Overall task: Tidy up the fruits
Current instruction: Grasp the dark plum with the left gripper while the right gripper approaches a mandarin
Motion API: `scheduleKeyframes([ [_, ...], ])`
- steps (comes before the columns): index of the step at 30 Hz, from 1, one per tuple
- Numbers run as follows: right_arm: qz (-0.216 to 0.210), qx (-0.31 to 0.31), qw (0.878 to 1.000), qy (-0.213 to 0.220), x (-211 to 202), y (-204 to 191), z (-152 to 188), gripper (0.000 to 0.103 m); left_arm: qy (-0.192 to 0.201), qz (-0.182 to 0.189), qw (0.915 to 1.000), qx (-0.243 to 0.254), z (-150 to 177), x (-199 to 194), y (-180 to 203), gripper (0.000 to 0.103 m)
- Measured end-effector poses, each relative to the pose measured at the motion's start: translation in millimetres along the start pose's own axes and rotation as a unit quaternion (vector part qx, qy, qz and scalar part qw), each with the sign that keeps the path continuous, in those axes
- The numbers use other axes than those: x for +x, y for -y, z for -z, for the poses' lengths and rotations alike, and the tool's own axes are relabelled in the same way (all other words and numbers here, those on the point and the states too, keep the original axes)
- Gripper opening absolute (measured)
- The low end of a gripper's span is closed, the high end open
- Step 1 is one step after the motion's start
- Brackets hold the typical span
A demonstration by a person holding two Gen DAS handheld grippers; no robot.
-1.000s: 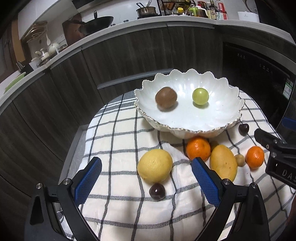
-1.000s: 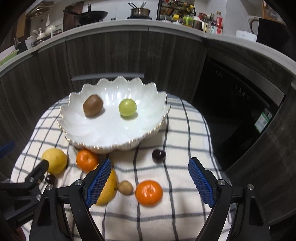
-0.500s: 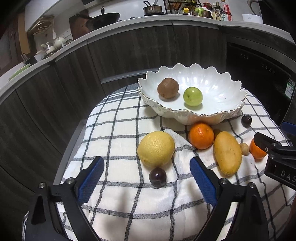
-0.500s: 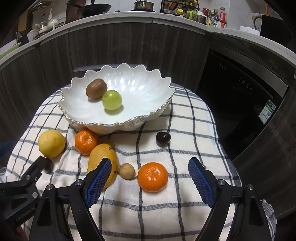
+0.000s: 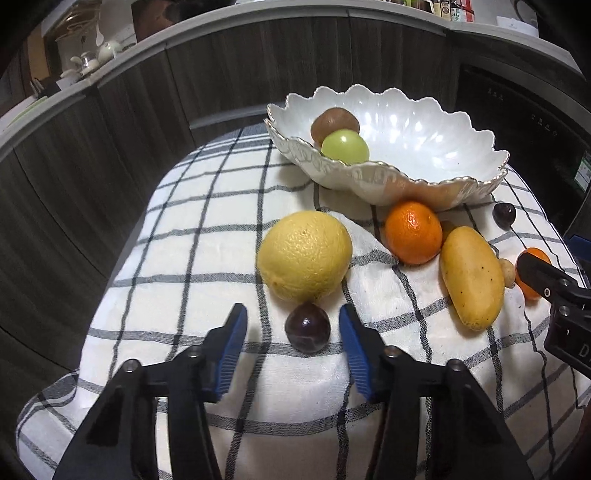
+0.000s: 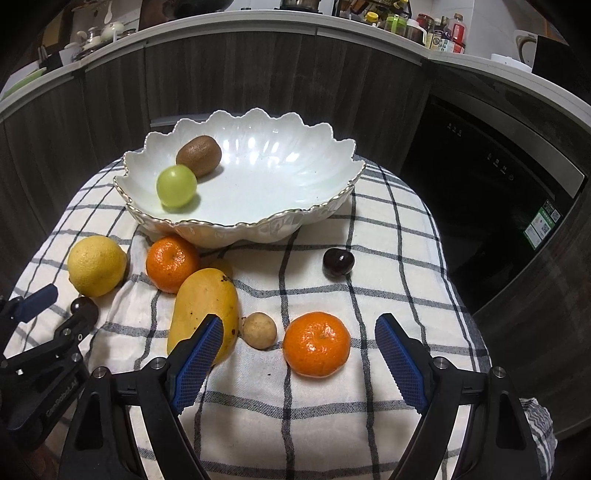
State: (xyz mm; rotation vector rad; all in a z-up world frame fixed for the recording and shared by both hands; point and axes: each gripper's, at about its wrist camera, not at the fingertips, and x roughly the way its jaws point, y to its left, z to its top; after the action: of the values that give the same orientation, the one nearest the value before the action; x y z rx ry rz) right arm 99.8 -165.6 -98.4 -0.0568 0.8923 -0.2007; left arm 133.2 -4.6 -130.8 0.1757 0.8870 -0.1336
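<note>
A white scalloped bowl (image 5: 424, 177) (image 6: 317, 210) holds a kiwi (image 5: 334, 123) and a green grape (image 5: 345, 147). On the checked cloth lie a yellow lemon (image 5: 304, 256), an orange (image 5: 413, 232), a mango (image 5: 472, 277), a small tan fruit (image 6: 259, 329), a second orange (image 6: 316, 343) and two dark cherries (image 5: 307, 326) (image 6: 338, 262). My left gripper (image 5: 293, 332) is open, its jaws on either side of the near cherry without touching it. My right gripper (image 6: 299, 339) is open, wide around the second orange, its left pad in front of the mango (image 6: 203, 310).
The cloth (image 6: 388, 229) covers a small round table that drops off on all sides. Dark wooden cabinets (image 6: 258, 81) curve behind it. A dark appliance (image 6: 480, 177) stands to the right. The counter (image 6: 424, 26) above carries bottles and pots.
Both grippers have moved down and forward toward the fruit. The left jaws have narrowed and now flank the near cherry. The right gripper now frames the second orange.
</note>
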Motion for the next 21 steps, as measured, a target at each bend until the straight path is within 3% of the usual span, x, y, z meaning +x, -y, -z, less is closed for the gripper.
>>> scheduleKeyframes([
  [5, 0.001, 0.003, 1.0, -0.006, 3.6, 1.4, 0.6, 0.085, -0.015, 0.007, 0.9999, 0.004, 0.9, 7.1, 3.5, 0.031],
  [8, 0.001, 0.003, 1.0, -0.008, 4.9, 1.6, 1.8, 0.085, -0.018, 0.01, 0.9998, 0.005, 1.3, 9.7, 4.5, 0.028],
  [21, 0.003, 0.019, 1.0, -0.01, 5.4, 12.7, 4.3, 0.085, -0.003, 0.008, 0.9999, 0.013, 0.2, -8.9, 8.8, 0.026],
])
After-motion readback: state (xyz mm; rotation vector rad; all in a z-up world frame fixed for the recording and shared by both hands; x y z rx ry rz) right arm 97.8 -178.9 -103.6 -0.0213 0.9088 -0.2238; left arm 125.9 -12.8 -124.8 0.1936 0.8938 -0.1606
